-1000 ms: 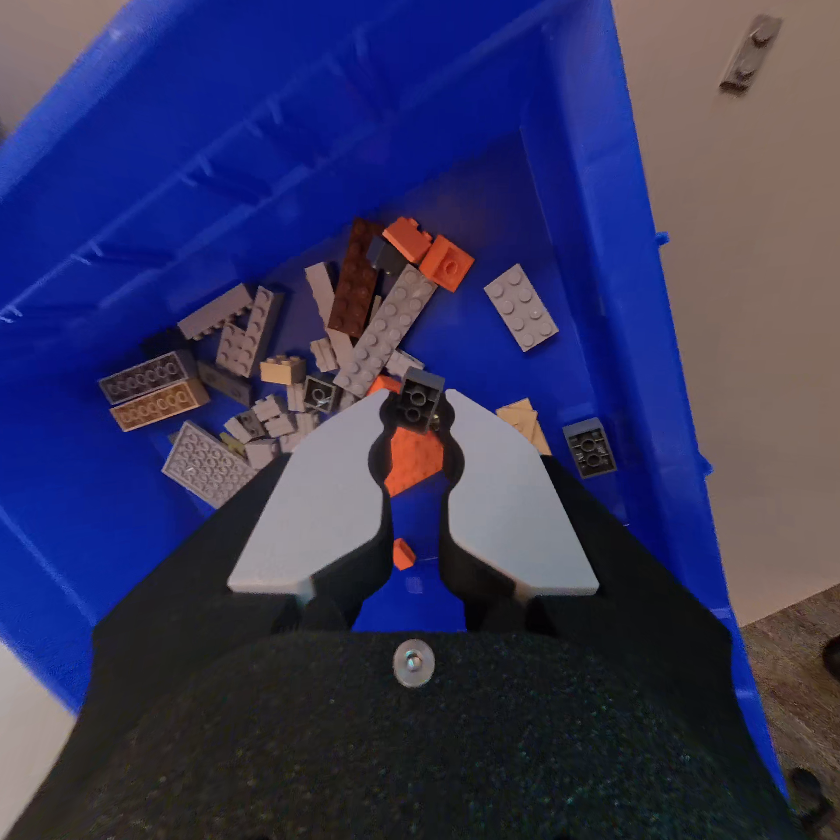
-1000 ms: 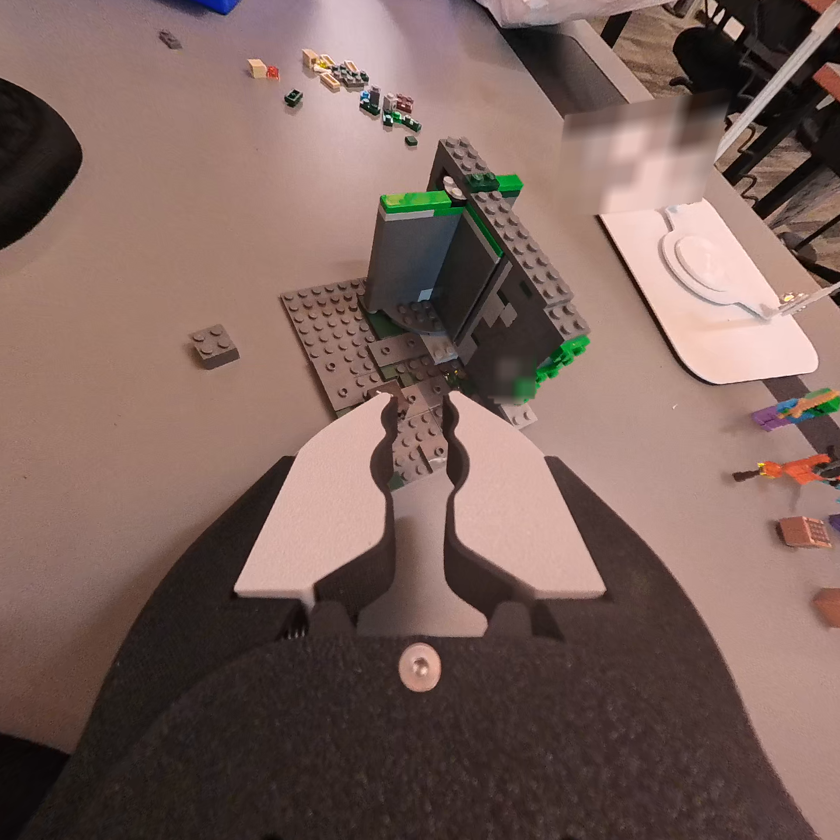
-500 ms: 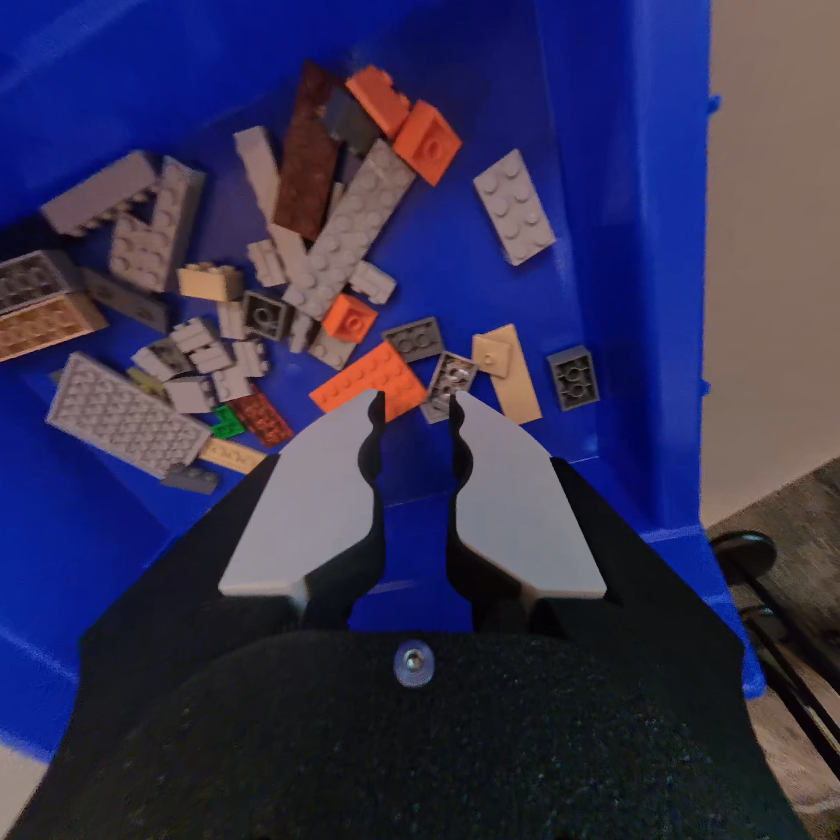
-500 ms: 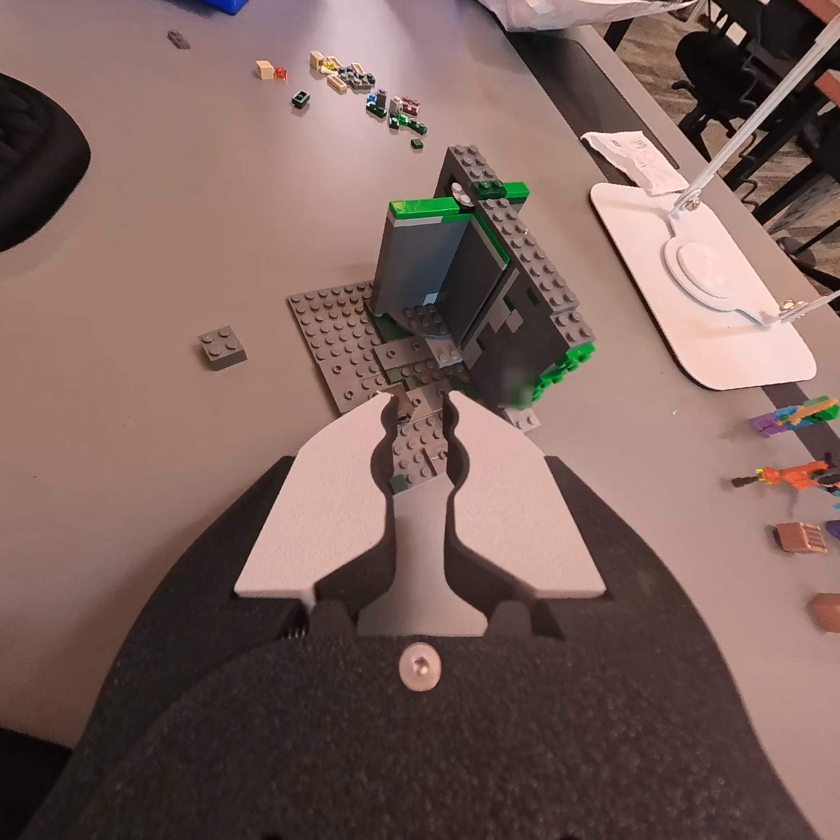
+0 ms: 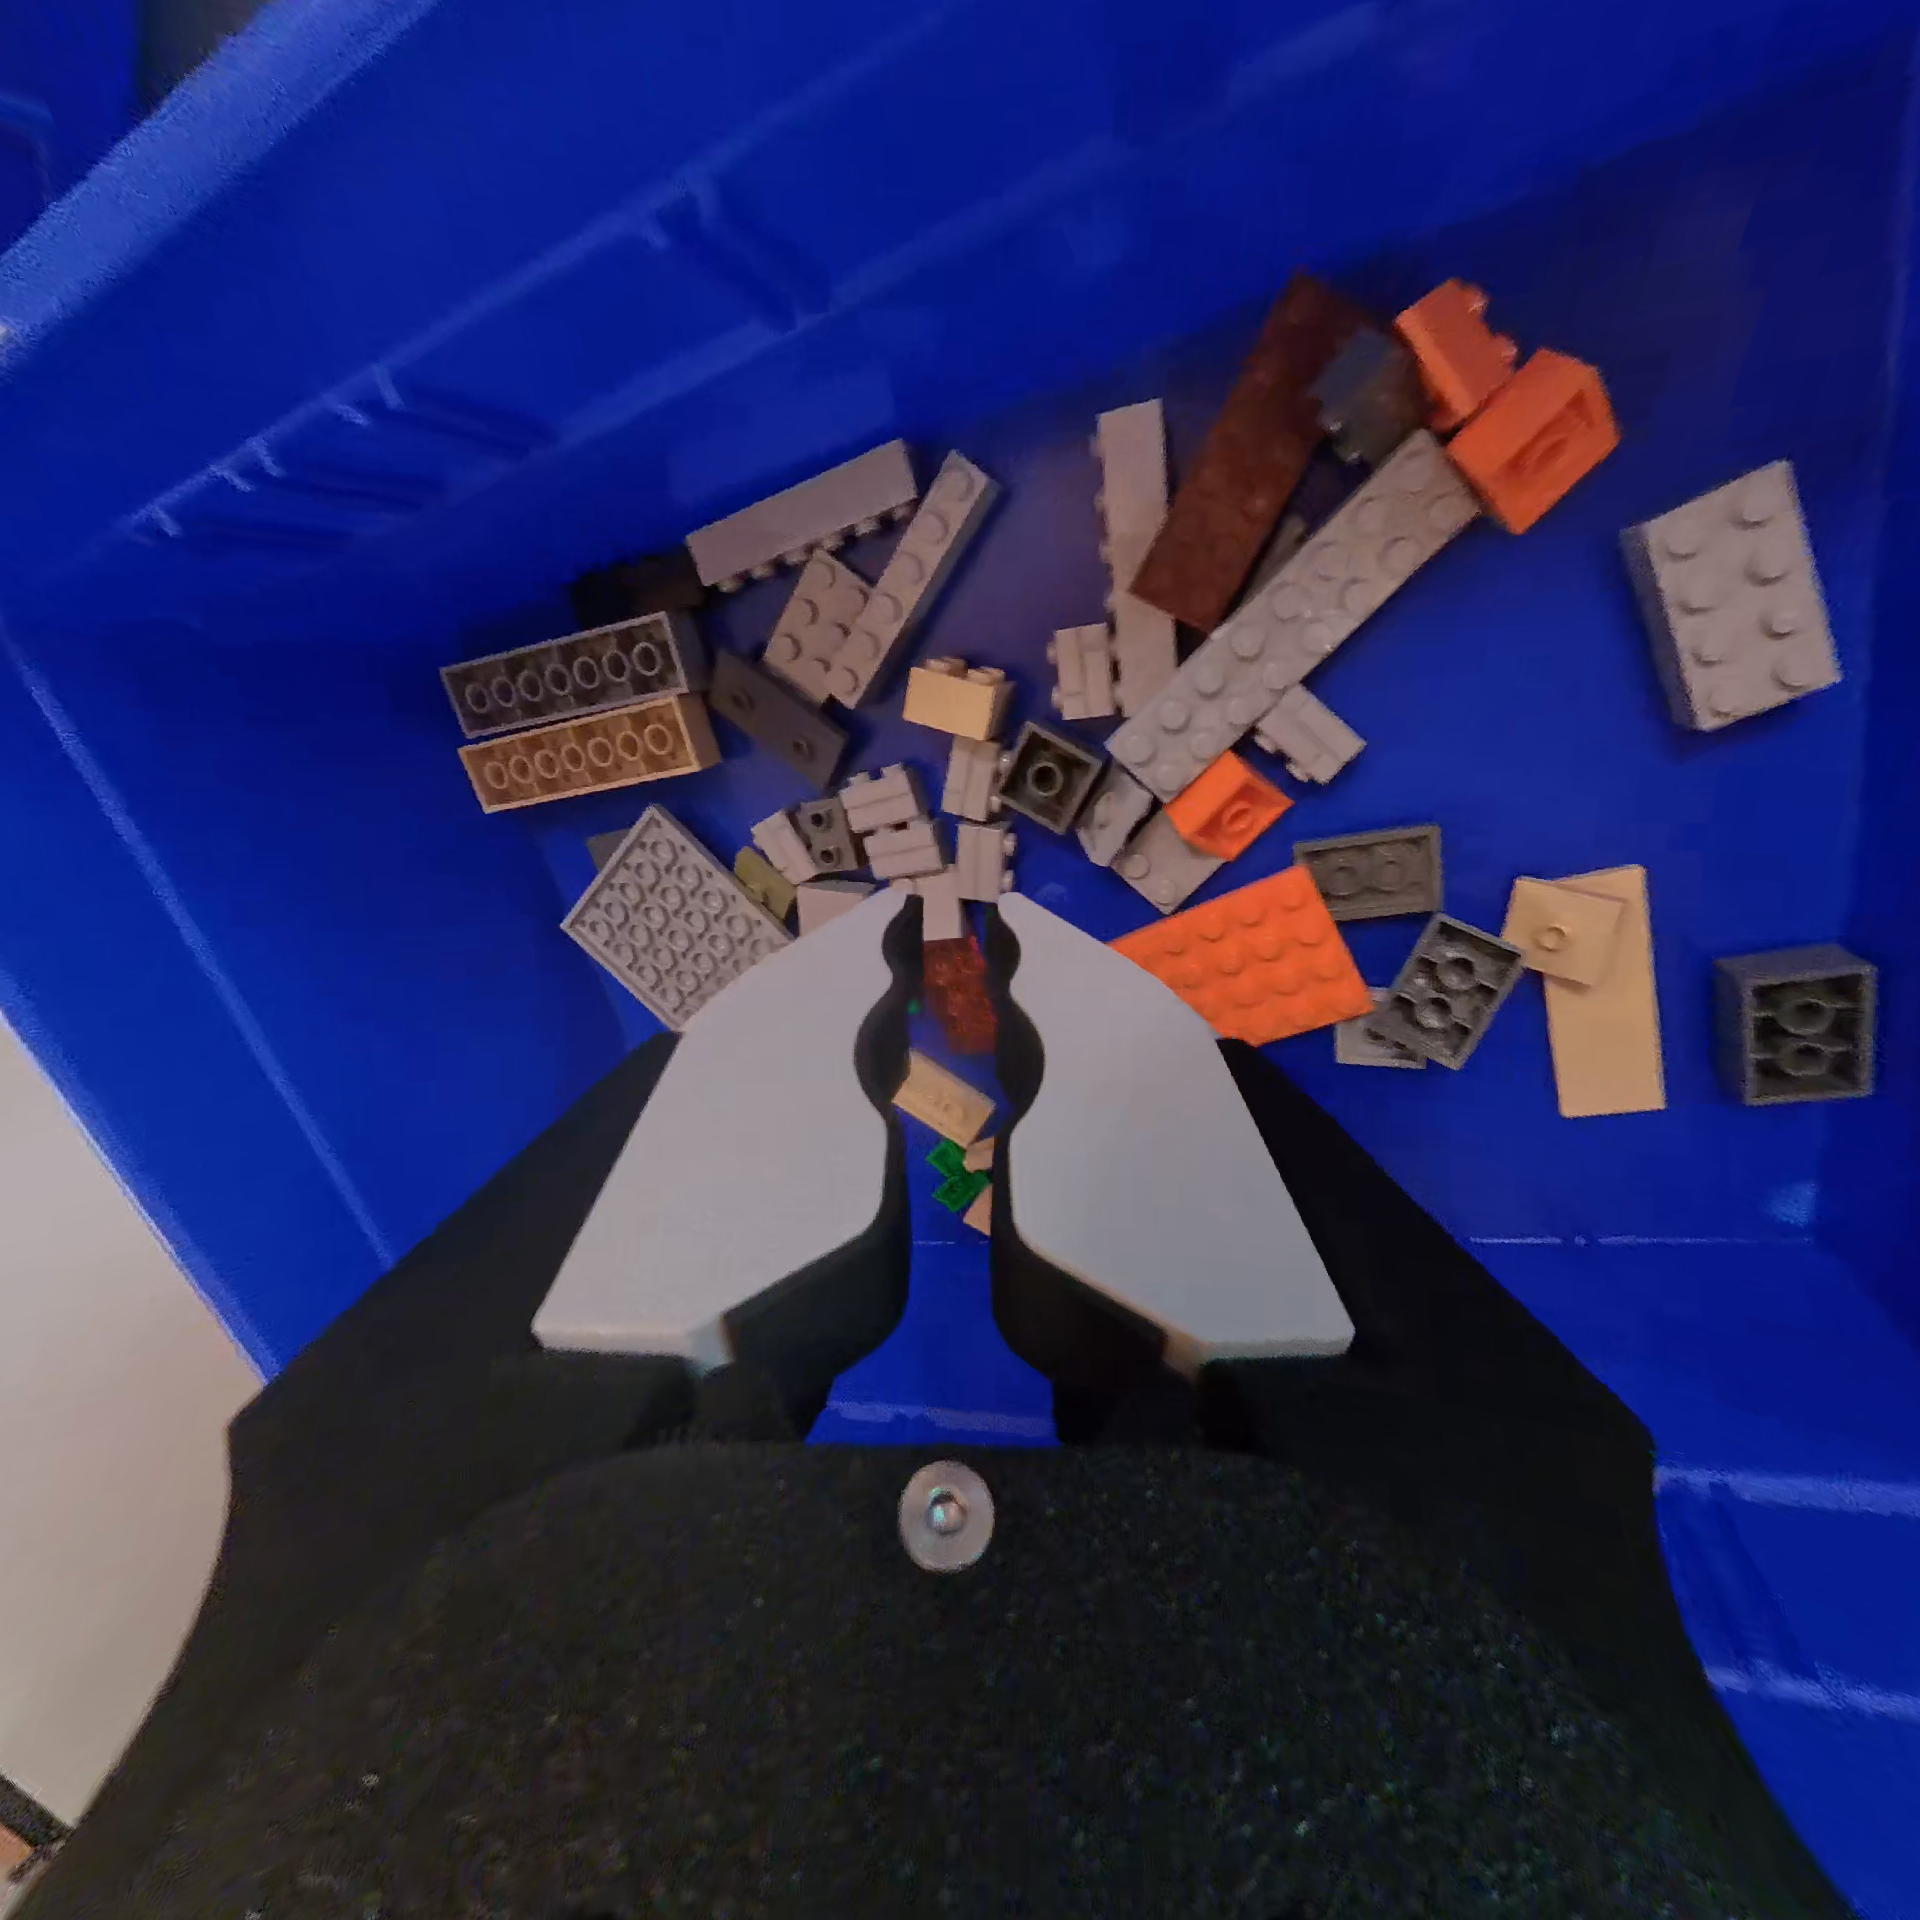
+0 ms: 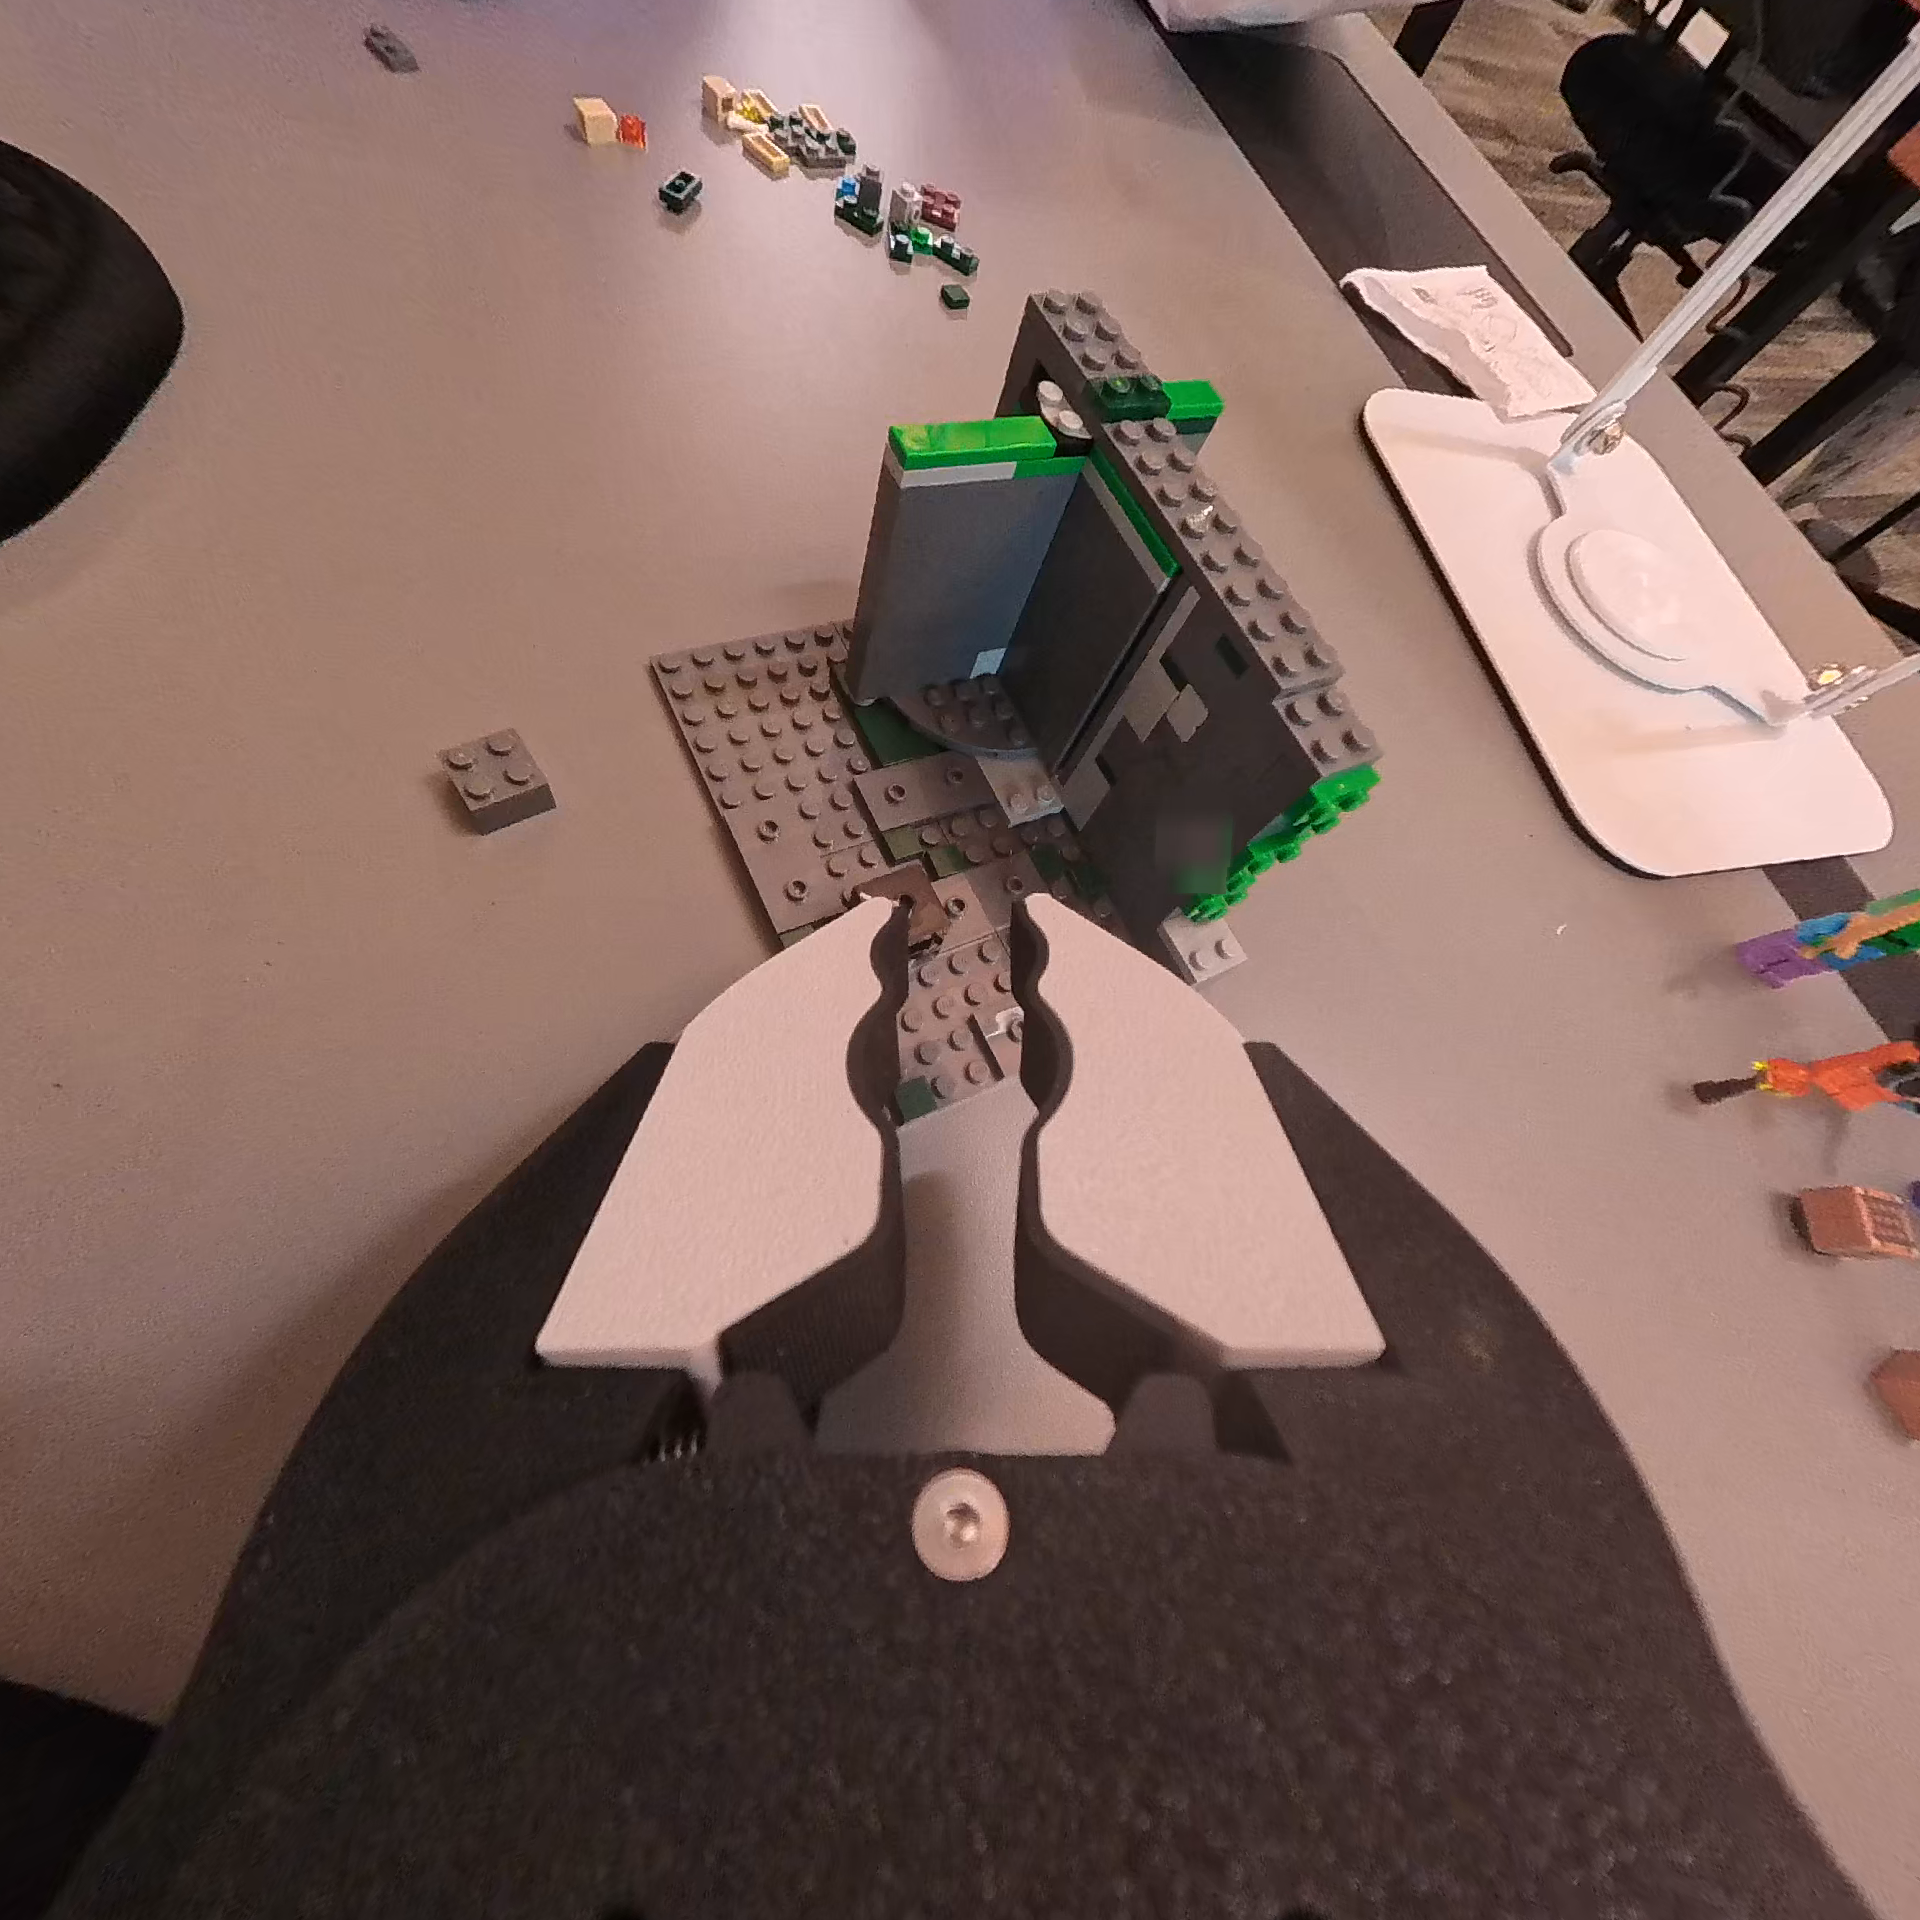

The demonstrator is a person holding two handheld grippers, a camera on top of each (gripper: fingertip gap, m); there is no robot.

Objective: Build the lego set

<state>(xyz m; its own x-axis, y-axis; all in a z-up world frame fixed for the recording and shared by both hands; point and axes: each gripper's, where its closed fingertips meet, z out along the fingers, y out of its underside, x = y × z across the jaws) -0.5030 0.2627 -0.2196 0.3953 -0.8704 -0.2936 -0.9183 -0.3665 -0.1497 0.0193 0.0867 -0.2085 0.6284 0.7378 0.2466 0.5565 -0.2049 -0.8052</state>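
Our half-built model (image 6: 1081,665) stands upright on its gray baseplate (image 6: 758,748) on the worktop (image 6: 416,468), its tall wall running away from us. Right hand-held gripper (image 6: 956,914) hovers open before it; left hand-held gripper (image 5: 954,909) hangs open, empty, over loose bricks (image 5: 1288,634) in the blue bin (image 5: 727,260).

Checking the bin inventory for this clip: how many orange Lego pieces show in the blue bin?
4. Two touch at the pile's far right end, a small one in the middle, and a wide plate beside the left gripper. More may be buried.
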